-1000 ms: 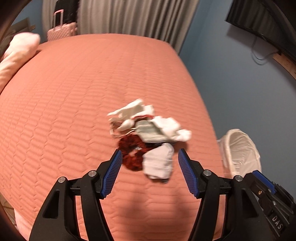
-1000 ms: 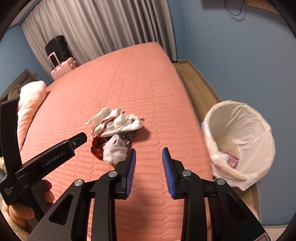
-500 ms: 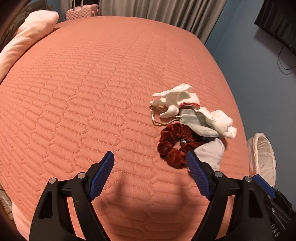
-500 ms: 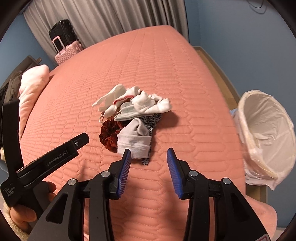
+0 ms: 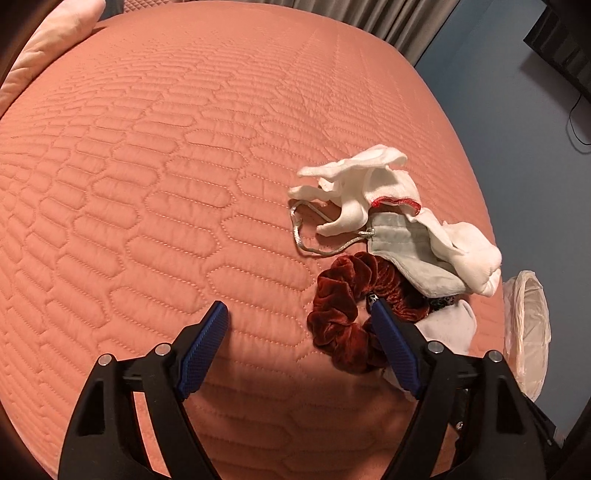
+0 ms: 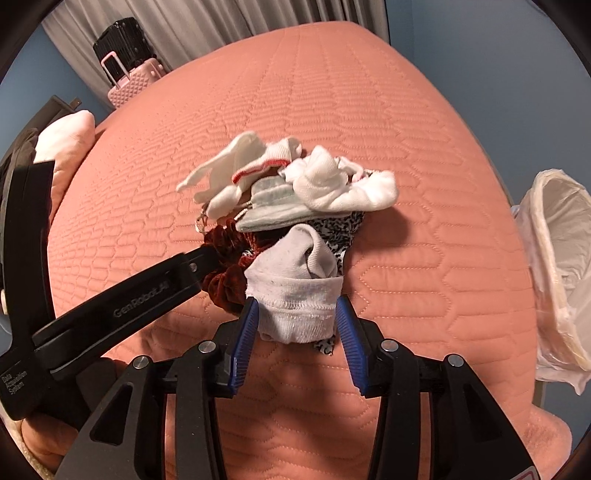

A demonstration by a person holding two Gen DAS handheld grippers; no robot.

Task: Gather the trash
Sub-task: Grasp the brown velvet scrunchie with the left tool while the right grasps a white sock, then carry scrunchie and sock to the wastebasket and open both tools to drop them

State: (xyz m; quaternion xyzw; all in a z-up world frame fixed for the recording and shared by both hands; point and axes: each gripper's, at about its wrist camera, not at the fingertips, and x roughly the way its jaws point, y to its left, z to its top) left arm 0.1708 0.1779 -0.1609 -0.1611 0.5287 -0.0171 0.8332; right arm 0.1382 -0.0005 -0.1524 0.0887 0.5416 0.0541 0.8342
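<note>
Right gripper [image 6: 295, 328], jaws opening, straddles the sock [image 6: 295, 295]; left gripper [image 5: 299, 332] spread by scrunchie [image 5: 343, 314]. Sink deeper before closing.

Both cameras are riding on the grippers and looking steeply down along their fingers at the bed [image 5: 155, 177]. The left wrist view is sitting close over the cover, facing the pillow [image 5: 48, 40] and curtains [image 5: 373, 14], with the pile of rags [image 5: 388, 229] lying right of centre. The right wrist view is looking from just beside it, nearer the bed's edge, with the same pile of rags [image 6: 295, 206] lying dead ahead and close. Both views are sharing the pile, the cover and the lined bin [image 5: 528, 325] [image 6: 554, 266] at the right edge. The right view is also catching the left gripper [image 6: 218, 258] coming in from the left.
</note>
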